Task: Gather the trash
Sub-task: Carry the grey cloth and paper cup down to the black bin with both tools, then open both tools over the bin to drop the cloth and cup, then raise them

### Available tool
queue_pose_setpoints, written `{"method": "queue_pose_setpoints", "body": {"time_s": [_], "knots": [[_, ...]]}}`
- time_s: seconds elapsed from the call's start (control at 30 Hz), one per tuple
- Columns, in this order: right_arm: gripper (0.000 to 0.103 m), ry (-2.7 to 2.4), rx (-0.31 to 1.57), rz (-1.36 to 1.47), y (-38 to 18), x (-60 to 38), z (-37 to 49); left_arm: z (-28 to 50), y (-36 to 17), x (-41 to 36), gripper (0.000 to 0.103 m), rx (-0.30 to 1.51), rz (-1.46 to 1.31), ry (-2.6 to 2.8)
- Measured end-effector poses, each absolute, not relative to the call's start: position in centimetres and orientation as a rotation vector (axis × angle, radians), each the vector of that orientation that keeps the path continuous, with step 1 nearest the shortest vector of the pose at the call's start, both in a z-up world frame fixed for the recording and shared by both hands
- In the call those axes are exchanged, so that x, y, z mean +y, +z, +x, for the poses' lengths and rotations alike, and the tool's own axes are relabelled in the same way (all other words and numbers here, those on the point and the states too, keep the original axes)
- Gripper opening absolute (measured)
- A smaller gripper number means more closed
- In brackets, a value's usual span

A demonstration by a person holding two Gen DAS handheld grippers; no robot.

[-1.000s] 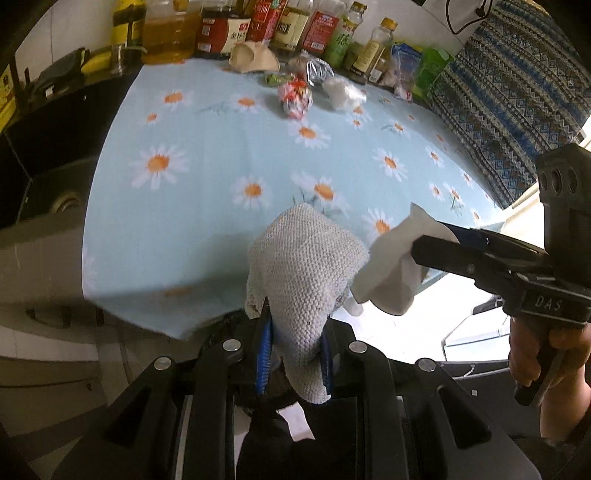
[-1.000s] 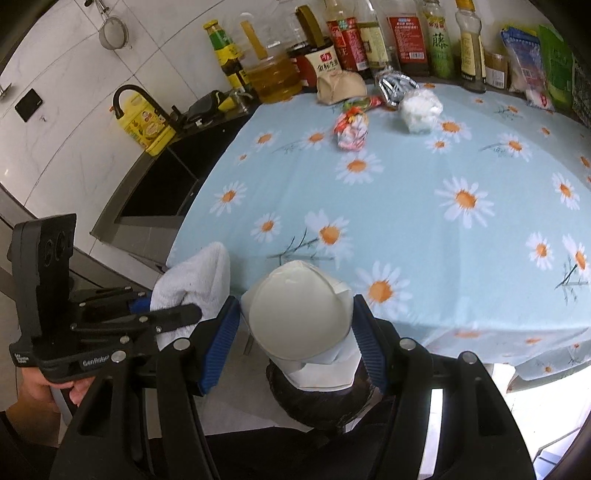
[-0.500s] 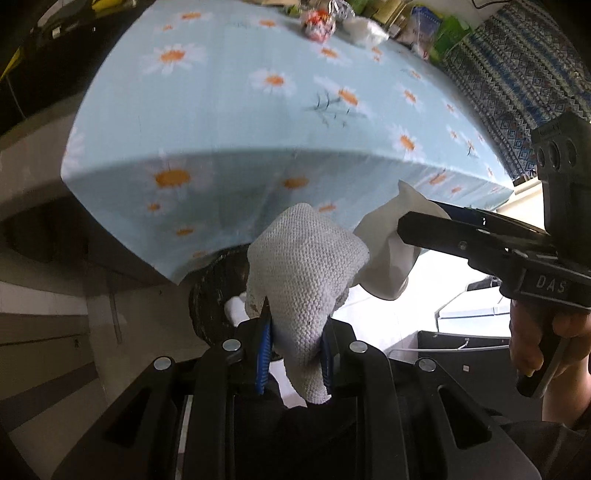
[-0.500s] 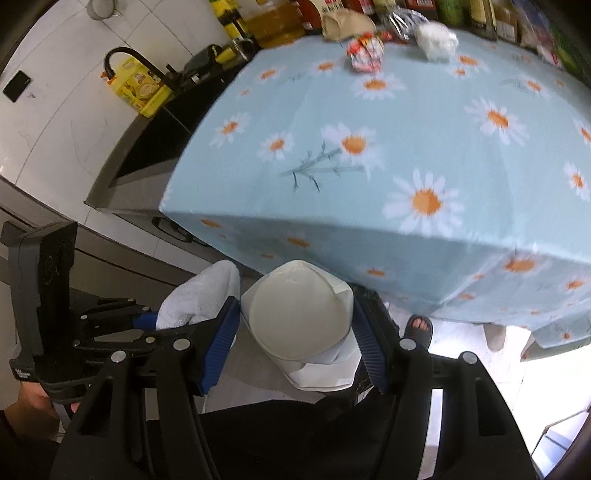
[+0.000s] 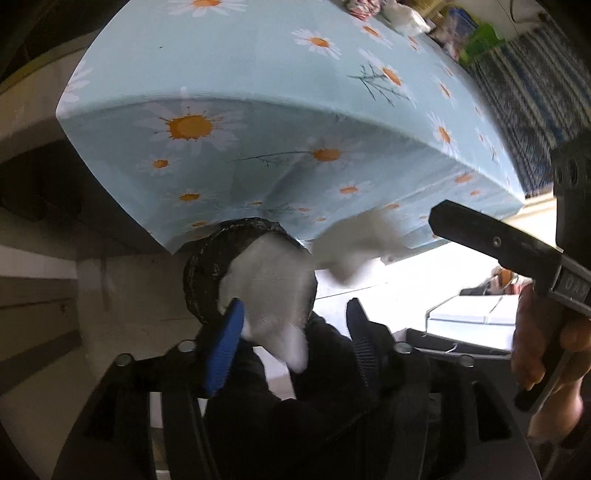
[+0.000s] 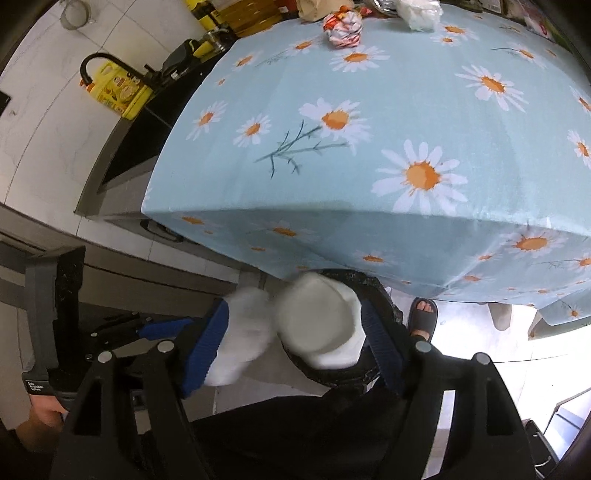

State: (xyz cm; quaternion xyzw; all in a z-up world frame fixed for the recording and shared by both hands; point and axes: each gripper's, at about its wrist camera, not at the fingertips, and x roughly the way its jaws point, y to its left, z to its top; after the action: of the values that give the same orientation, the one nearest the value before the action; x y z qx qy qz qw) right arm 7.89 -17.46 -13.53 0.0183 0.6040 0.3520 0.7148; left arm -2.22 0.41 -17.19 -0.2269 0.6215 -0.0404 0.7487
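Observation:
My left gripper [image 5: 291, 332] points down over a bin lined with a black bag [image 5: 207, 266]. Its jaws are opening, and a white woven rag [image 5: 273, 291] hangs blurred between them, clear of the right pad. My right gripper [image 6: 295, 339] is beside it over the same bin [image 6: 380, 295], jaws also opening. A white paper cup [image 6: 317, 321] sits loose and blurred between its fingers. The rag [image 6: 243, 332] shows just left of the cup. In the left wrist view the cup [image 5: 354, 243] is falling away from the right gripper's black arm [image 5: 495, 240].
The table under a light blue daisy cloth [image 6: 369, 155] overhangs the bin. At its far end lie a red-and-white wrapper [image 6: 343, 27] and crumpled white plastic [image 6: 417, 13]. A foot in a slipper [image 6: 423, 314] stands right of the bin. A counter with a yellow bottle [image 6: 118, 92] is left.
Both grippers sank from table height to below the table edge, over the bin. Both jaws have spread, and the rag and the cup have come loose and blurred.

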Motion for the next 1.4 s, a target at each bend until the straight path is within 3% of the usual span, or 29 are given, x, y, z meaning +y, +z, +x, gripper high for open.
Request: {"method": "queue_pose_setpoints", "body": {"time_s": [0.63, 1.23, 1.4], "knots": [[0.074, 0.778, 1.297, 0.069, -11.7, -18.8, 8.3, -1.8, -15.0, 0.8, 0.056, 1.313, -0.456, -0.069], [0.074, 0.749, 1.192, 0.091, -8.2, -20.6, 10.3, 1.3, -9.0, 1.1, 0.056, 1.178, -0.405, -0.088], [0.075, 0.73, 1.163, 0.103, -7.2, -21.8, 11.9, 3.5, -7.5, 0.2, 0.064, 1.149, -0.379, -0.102]]}}
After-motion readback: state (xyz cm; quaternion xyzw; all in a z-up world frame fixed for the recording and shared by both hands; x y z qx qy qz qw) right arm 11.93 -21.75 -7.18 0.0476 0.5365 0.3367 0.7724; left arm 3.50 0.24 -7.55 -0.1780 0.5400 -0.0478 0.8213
